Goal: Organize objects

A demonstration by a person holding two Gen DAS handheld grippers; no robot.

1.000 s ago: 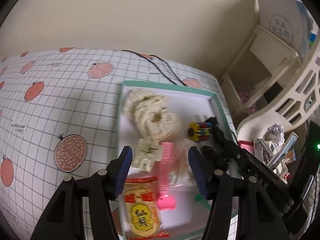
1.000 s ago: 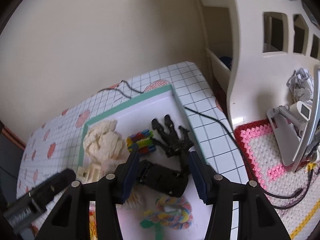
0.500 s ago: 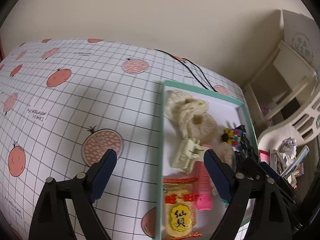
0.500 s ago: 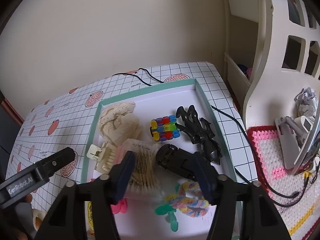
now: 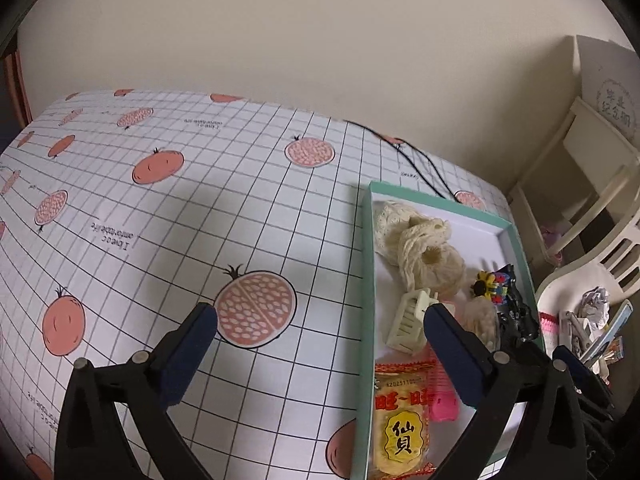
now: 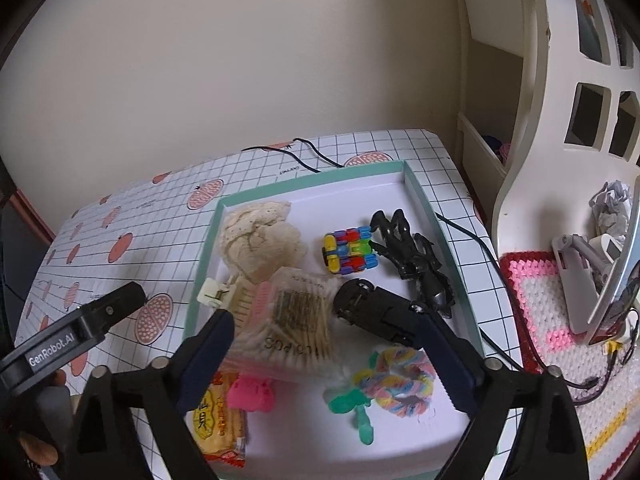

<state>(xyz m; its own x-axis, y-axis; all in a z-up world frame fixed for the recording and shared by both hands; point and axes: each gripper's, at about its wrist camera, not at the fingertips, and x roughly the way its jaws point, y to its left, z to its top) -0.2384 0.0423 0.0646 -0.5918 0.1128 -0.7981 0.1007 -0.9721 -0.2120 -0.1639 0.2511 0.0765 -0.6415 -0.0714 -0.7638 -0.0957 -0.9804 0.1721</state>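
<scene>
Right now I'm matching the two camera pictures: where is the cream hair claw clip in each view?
Left wrist: cream hair claw clip, right of centre, in the tray by its left wall.
Right wrist: same clip, left of centre, partly under the cotton swab pack.
Shared landmark: the teal-rimmed tray.

A shallow teal-rimmed white tray (image 6: pixel 416 188) holds a crumpled cream knit cloth (image 6: pixel 256 240) at 11 o'clock and a multicoloured block toy (image 6: pixel 350 250) beside a black plastic spider (image 6: pixel 416 256) at 1. A clear cotton-swab pack (image 6: pixel 296 320) lies centrally, a pastel rope ring (image 6: pixel 404 380) at 5, and a yellow snack packet (image 6: pixel 214 420) at 7.
</scene>
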